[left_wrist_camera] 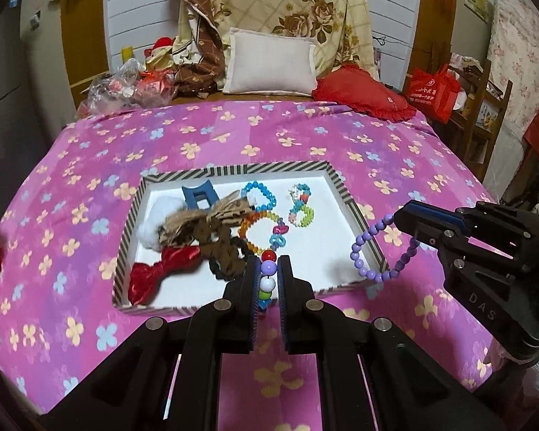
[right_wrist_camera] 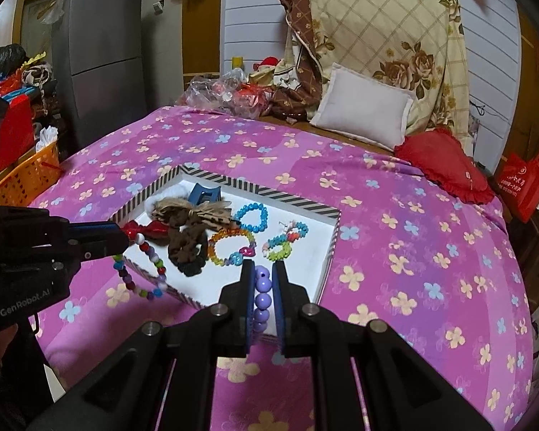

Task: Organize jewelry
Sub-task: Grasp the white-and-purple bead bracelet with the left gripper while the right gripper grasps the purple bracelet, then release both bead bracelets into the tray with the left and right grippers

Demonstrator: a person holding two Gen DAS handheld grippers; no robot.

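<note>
A white tray with a striped rim (left_wrist_camera: 233, 170) (right_wrist_camera: 269, 194) lies on the pink flowered bedspread. In it are a blue bead bracelet (left_wrist_camera: 260, 194), an orange-rainbow bracelet (left_wrist_camera: 258, 226), a pastel bracelet (left_wrist_camera: 300, 208), a blue hair claw (left_wrist_camera: 197, 195), a brown scrunchie (left_wrist_camera: 215, 237) and a red bow (left_wrist_camera: 161, 276). My left gripper (left_wrist_camera: 268, 262) (right_wrist_camera: 124, 239) is shut on a multicoloured bead bracelet (left_wrist_camera: 268, 269) (right_wrist_camera: 143, 269), which hangs above the tray's near edge. My right gripper (right_wrist_camera: 262, 269) (left_wrist_camera: 400, 217) is shut on a purple bead bracelet (right_wrist_camera: 262, 298) (left_wrist_camera: 373, 251), dangling over the tray's right corner.
A white pillow (left_wrist_camera: 269, 63), a red heart cushion (left_wrist_camera: 363, 93) and folded quilts lie at the bed's head. An orange basket (right_wrist_camera: 25, 176) and a grey fridge (right_wrist_camera: 100, 54) stand left of the bed. A red bag (left_wrist_camera: 434, 89) sits on the right.
</note>
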